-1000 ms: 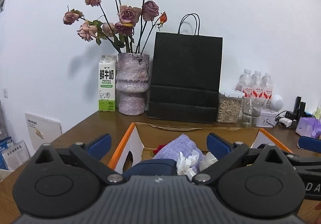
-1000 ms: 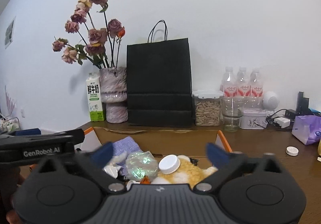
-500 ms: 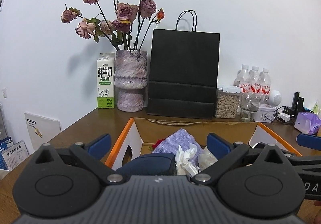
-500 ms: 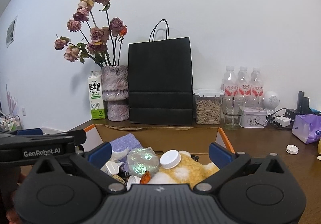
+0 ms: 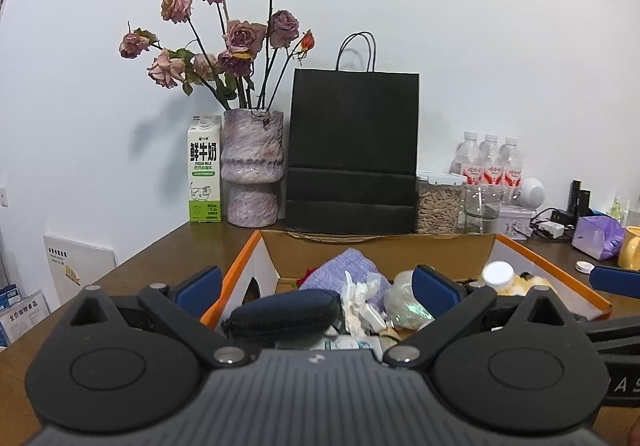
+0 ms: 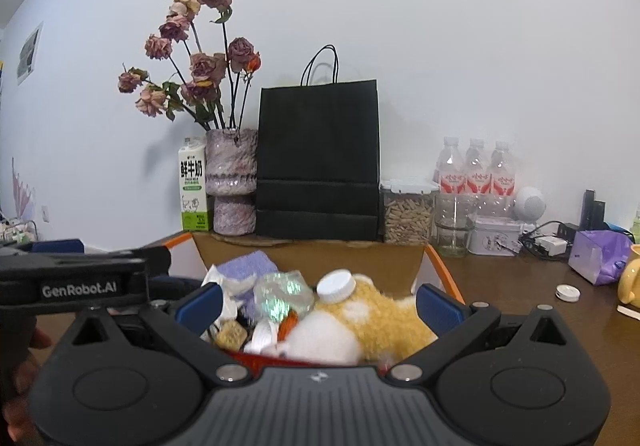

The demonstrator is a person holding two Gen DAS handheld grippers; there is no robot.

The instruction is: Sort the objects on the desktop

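**A:** Item one, the container?

**B:** Cardboard box (image 5: 452, 250) with orange-edged flaps, centre of both views, on the wooden desk (image 6: 520, 286). Contents: dark zip pouch (image 5: 280, 316) lower centre of the left view; purple cloth (image 5: 344, 272) behind it; crumpled tissue (image 5: 356, 300); shiny plastic wrap (image 6: 282, 292); yellow plush toy (image 6: 372, 320) with a white-capped bottle (image 6: 336, 286) lying on it.

**A:** Grippers?

**B:** Left gripper (image 5: 316, 290): fingers wide apart, nothing between them, poised over the pouch end of the box. Right gripper (image 6: 318, 304): fingers likewise spread and empty, above the plush toy.

**A:** Step in hand?

**B:** By my reading, choosing what to pick; no item is gripped yet.

**A:** Next move?

**B:** Probably lower one gripper onto a top item: pouch for the left, bottle or toy for the right. The bottle looks loose and may roll.

**A:** Strays?

**B:** A small white cap (image 6: 567, 292) sits on the desk at right, outside the box.
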